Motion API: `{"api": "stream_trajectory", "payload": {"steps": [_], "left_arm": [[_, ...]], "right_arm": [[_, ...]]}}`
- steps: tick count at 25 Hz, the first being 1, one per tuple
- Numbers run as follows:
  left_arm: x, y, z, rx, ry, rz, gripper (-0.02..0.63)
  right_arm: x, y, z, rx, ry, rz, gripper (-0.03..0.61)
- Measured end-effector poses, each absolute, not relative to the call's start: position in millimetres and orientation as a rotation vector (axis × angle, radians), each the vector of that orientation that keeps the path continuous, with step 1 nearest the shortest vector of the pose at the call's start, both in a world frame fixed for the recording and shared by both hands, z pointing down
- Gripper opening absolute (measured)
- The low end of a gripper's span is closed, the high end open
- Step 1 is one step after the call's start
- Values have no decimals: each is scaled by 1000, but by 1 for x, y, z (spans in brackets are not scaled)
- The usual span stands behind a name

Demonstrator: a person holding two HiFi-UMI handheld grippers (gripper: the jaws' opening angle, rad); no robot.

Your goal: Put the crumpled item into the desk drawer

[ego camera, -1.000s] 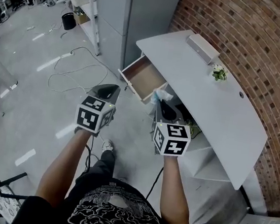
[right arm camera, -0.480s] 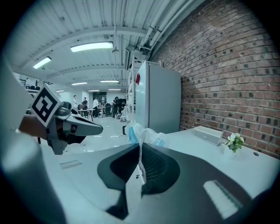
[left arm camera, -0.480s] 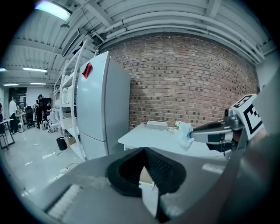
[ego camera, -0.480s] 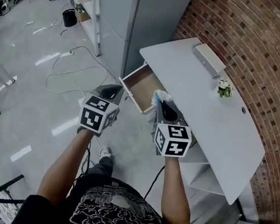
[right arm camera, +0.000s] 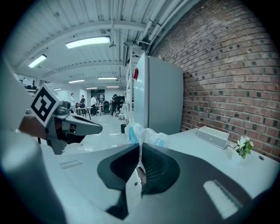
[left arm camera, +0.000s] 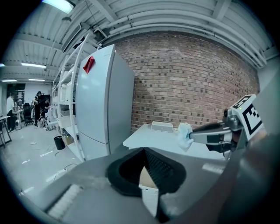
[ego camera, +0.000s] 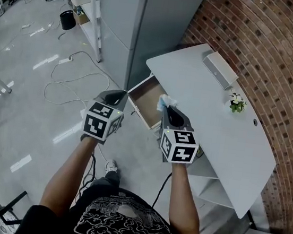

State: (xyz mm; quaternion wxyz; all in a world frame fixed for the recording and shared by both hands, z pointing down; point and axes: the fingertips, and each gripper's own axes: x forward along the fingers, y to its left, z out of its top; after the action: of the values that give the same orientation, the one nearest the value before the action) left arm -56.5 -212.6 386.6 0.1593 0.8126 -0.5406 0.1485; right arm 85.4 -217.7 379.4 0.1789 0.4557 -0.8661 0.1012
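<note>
Head view first: over the last second I've closed in on the open pale-bottomed drawer (ego camera: 147, 97) of the white desk (ego camera: 226, 124). A second ago the drawer sat well ahead of both grippers. Now my right gripper (ego camera: 167, 107) has its tip at the drawer's desk-side edge. The crumpled white-and-blue wad (ego camera: 165, 101) pinched in it hangs about over that edge, not clearly above the drawer's inside yet. My left gripper (ego camera: 121, 94) has come up just beside the drawer's front corner, on the side away from the desk. So I'd say the carry is basically done. What's left is a small shift across until the wad is over the drawer's inside, then letting go.

Left gripper view: the left gripper (left arm camera: 143, 154) has its jaws pressed together with nothing between them, just a sliver of the drawer's pale bottom showing past them. Up and to the right of the drawer, the wad (left arm camera: 184, 134) sticks out of the right gripper (left arm camera: 192, 134).

Right gripper view: the right gripper (right arm camera: 140, 153) is clamped tight on the wad (right arm camera: 144, 133), which bunches up above the tips. The left gripper (right arm camera: 99, 127) floats off to the left with nothing in it.
</note>
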Motion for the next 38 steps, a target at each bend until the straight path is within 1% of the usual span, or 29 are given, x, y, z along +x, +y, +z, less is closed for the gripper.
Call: {"api": "stream_trajectory", "payload": {"steps": [22, 38], "left_arm": [[-100, -302, 410, 2364, -1398, 395, 3], [-98, -314, 442, 2327, -1373, 393, 3]], "right_arm": [[33, -299, 394, 1340, -2328, 301, 18], [33, -308, 432, 1282, -2292, 341, 18]]}}
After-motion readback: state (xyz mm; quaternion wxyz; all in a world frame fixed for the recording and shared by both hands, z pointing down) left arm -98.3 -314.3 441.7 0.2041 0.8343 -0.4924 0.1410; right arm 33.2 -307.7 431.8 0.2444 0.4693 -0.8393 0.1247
